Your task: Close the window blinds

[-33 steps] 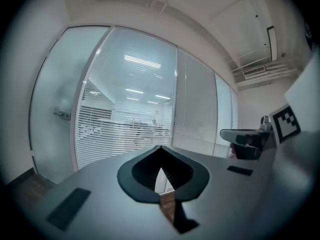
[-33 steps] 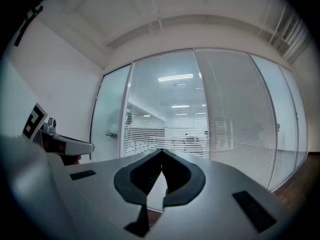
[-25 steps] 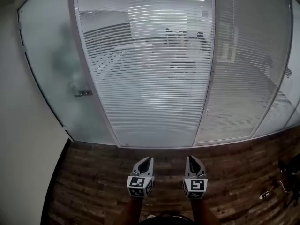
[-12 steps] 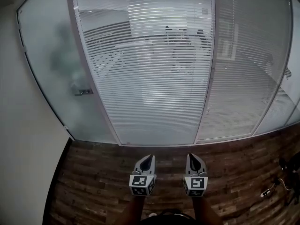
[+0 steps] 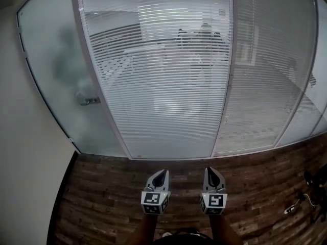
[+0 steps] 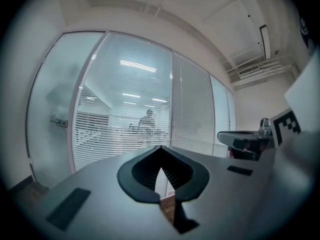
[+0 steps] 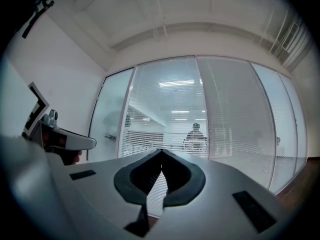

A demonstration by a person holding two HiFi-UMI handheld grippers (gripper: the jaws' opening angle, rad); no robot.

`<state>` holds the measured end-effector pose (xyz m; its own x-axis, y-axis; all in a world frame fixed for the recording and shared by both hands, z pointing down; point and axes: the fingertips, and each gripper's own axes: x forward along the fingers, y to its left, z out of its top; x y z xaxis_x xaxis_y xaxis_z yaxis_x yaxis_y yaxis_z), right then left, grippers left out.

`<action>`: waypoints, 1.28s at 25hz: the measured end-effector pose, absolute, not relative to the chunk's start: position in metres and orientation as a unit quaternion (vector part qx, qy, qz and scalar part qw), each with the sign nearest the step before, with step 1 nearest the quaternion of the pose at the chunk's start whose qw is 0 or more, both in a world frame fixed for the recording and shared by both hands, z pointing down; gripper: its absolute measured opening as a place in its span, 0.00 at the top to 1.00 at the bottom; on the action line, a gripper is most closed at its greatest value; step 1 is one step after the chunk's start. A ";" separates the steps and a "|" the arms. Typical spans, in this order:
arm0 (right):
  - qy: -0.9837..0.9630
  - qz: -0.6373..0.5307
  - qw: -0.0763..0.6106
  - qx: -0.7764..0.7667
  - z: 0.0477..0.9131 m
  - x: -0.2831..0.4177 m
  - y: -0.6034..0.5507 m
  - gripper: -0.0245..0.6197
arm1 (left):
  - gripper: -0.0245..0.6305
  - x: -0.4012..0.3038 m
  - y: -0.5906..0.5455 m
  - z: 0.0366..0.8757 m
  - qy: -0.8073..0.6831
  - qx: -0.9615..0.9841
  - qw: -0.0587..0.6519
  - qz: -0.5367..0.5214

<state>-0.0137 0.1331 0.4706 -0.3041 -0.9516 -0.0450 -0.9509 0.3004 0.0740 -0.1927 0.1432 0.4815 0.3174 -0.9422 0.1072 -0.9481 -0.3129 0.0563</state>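
Observation:
The window blinds (image 5: pixel 163 86) hang behind a glass wall in front of me, their white slats tilted open in the middle panel so the room beyond shows through. The panel to the right (image 5: pixel 255 91) looks more shut. Both grippers are held low over the wood floor, well short of the glass. My left gripper (image 5: pixel 161 172) is shut with nothing in it, its tips meeting in the left gripper view (image 6: pixel 160 147). My right gripper (image 5: pixel 209 170) is also shut and empty (image 7: pixel 161 150). Both point level at the blinds (image 6: pixel 125 129) (image 7: pixel 170 124).
A frosted glass door (image 5: pixel 56 70) with a metal handle (image 5: pixel 89 101) stands left of the blinds, next to a white wall (image 5: pixel 25 162). A person (image 7: pixel 195 134) is behind the glass. A cable and plug (image 5: pixel 296 205) lie on the floor (image 5: pixel 102 203) at the right.
Both grippers have stayed where they were. A person behind the glass has come into sight in the middle panel.

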 end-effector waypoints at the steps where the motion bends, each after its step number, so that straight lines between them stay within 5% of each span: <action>1: -0.808 -0.041 0.003 0.588 0.471 -0.015 0.133 0.96 | 0.97 -0.193 0.143 0.480 -0.583 0.810 0.056 0.026; 32: -0.802 0.002 0.033 0.597 0.495 -0.085 0.145 0.96 | 0.97 -0.260 0.144 0.502 -0.555 0.829 0.065 0.033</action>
